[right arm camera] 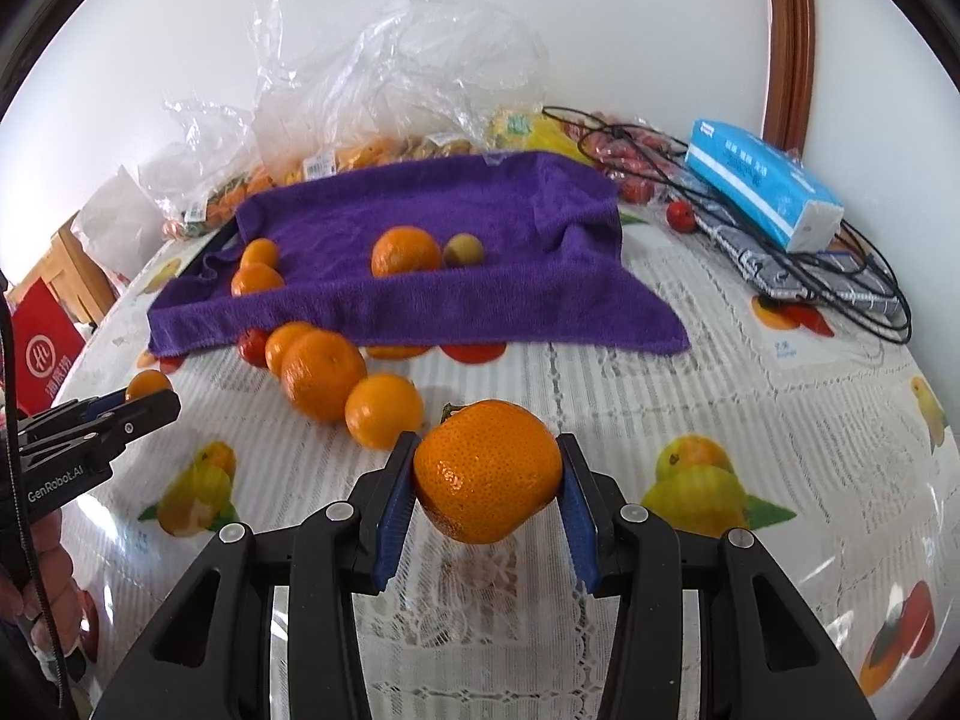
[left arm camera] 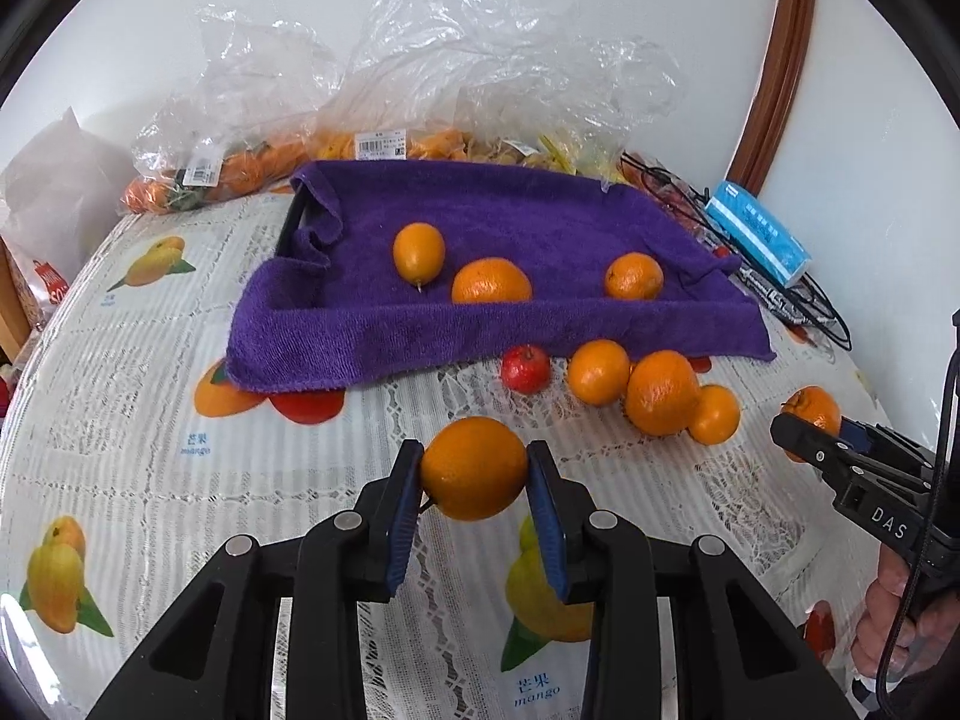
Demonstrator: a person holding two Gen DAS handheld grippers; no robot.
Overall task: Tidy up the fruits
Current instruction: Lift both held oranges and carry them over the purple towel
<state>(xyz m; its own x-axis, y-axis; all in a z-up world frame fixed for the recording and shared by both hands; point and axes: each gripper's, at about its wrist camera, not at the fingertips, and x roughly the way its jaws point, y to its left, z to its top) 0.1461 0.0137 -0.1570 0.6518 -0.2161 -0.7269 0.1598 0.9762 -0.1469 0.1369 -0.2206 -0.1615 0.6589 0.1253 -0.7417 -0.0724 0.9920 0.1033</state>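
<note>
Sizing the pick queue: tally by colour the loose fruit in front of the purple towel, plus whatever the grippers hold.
Orange fruit: 5, three lying loose, one in the left gripper, one in the right gripper
Red fruit: 1
Total: 6

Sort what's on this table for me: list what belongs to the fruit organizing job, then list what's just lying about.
Job:
- smooth orange, held in left gripper
- dimpled mandarin, held in right gripper
- loose oranges and small red fruit on the tablecloth
- purple towel-lined tray with fruit inside

Lying about:
- blue tissue pack
- black cables
- plastic bags
</note>
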